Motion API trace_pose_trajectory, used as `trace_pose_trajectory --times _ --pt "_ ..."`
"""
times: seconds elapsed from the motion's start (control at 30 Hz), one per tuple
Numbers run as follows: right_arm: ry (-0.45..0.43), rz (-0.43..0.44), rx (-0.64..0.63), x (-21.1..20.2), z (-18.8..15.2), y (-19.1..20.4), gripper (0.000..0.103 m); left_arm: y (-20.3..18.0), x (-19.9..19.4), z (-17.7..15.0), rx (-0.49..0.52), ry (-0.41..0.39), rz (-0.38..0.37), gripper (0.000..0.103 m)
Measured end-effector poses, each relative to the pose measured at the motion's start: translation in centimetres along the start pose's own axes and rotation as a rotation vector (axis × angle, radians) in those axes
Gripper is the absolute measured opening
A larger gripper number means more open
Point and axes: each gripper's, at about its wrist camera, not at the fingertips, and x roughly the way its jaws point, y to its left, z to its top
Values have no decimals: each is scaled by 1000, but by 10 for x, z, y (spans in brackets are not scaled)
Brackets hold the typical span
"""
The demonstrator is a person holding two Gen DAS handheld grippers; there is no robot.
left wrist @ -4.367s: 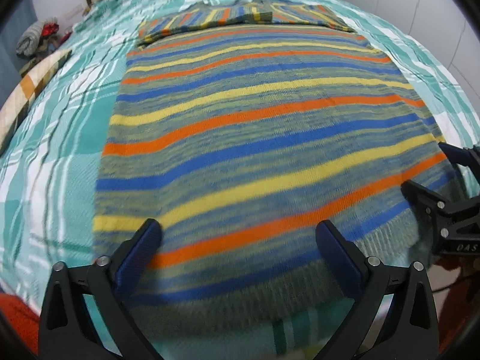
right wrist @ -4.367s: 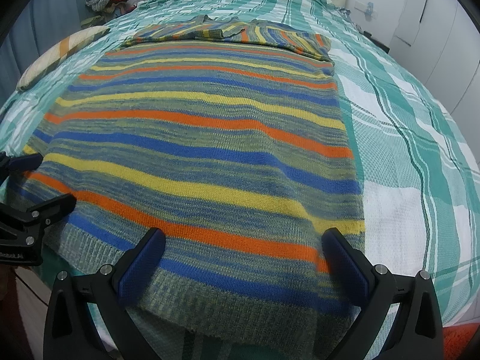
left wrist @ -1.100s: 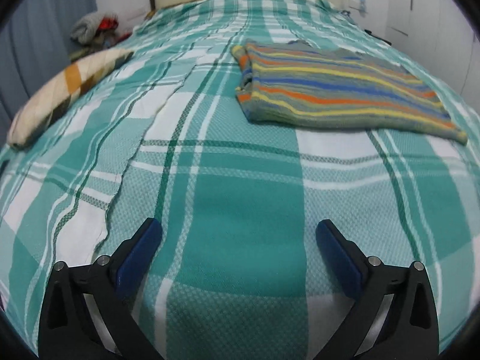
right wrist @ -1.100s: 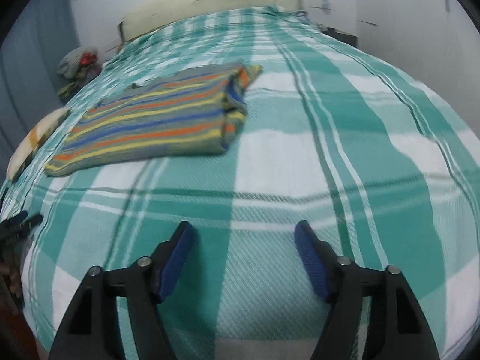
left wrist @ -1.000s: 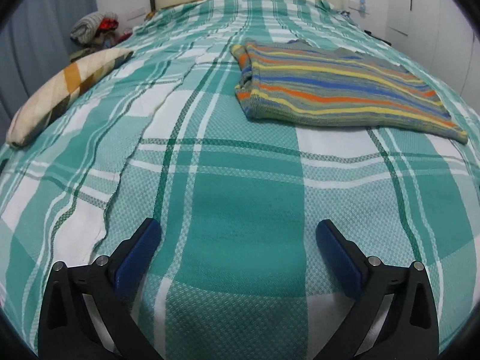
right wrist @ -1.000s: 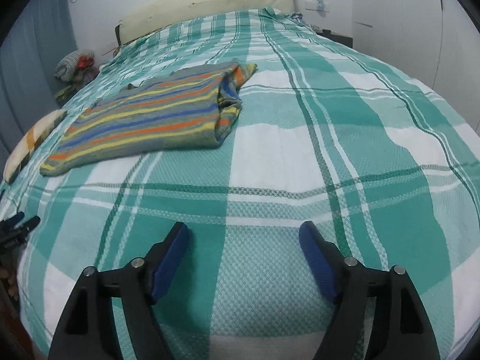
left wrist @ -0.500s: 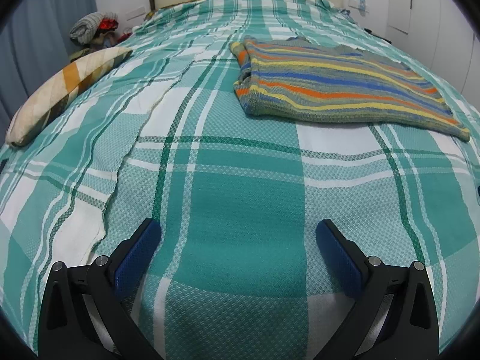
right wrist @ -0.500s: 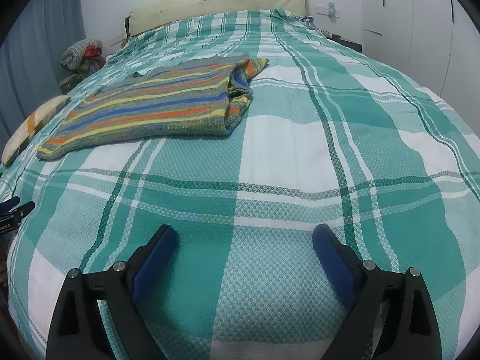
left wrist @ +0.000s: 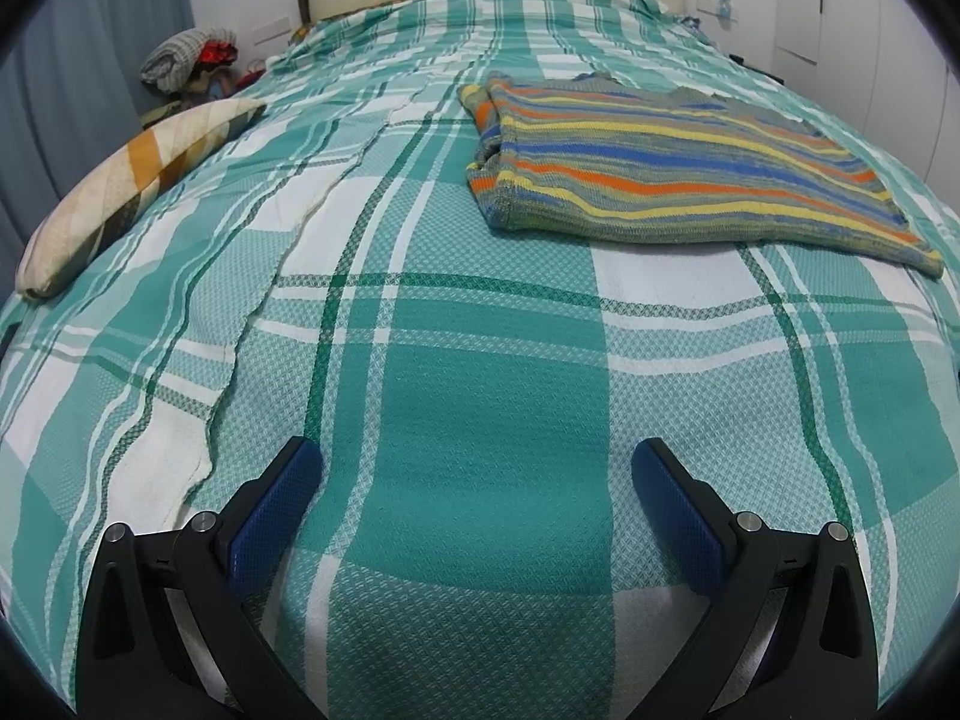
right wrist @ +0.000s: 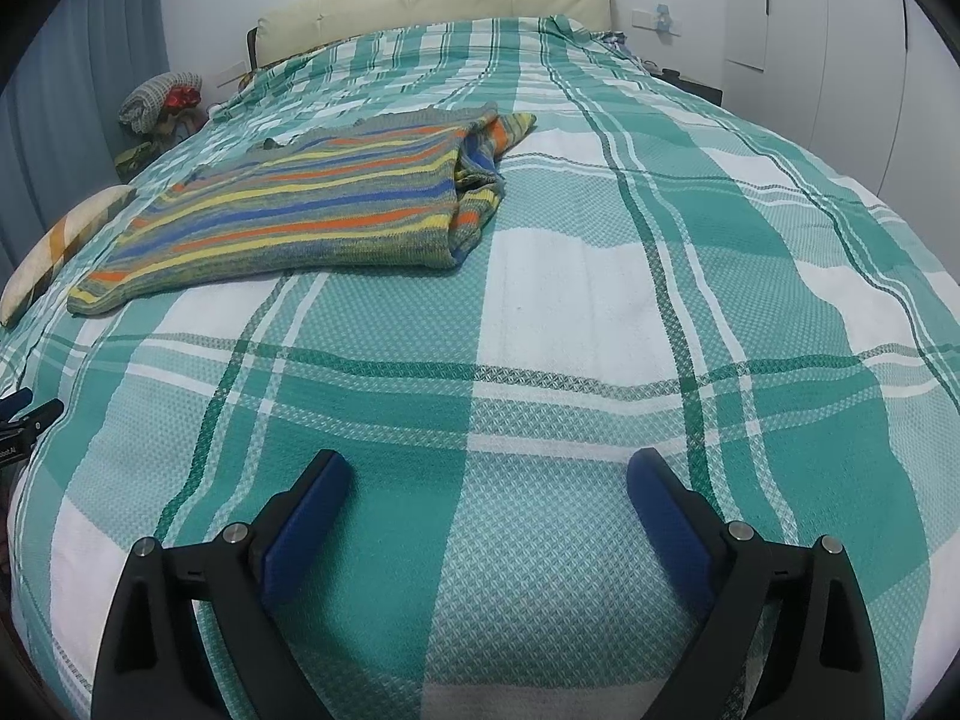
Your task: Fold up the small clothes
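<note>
A bed [left wrist: 480, 360] covered in a green-and-white plaid sheet fills both views, its near half bare fabric with wide room to move. The striped sweater [left wrist: 678, 180] lies folded flat farther up the bed, its near edge well apart from both grippers. A checked pillow [left wrist: 132, 174] sits along the bed's left edge. The left gripper [left wrist: 477, 468] hangs over bare sheet, jaws wide apart, nothing between them. The right gripper [right wrist: 489, 480] has just been opening; its jaws stand wide over bare sheet, empty.
</note>
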Motion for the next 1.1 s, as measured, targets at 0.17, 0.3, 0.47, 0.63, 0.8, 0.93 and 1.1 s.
trace_pose_trajectory --times 0.17,0.3,0.47,0.63,0.8,0.93,1.1 --pt "-1 -1 0 0 0 0 94 0 0 0 0 0 0 102" --pt "0 -1 0 0 0 0 94 0 0 0 0 -1 0 102" --pt "-1 -2 0 1 0 0 94 0 0 0 0 0 1 102" --pt "-1 -2 0 0 0 0 94 0 0 0 0 -1 1 102" --pt "-1 -8 -3 1 1 -1 94 -1 -1 0 4 0 8 102" --pt "24 -8 -3 -1 4 -2 96 -13 -20 9 80 47 45 101" --pt "100 141 70 -4 35 -31 96 -85 -71 40 260 -90 -178 101"
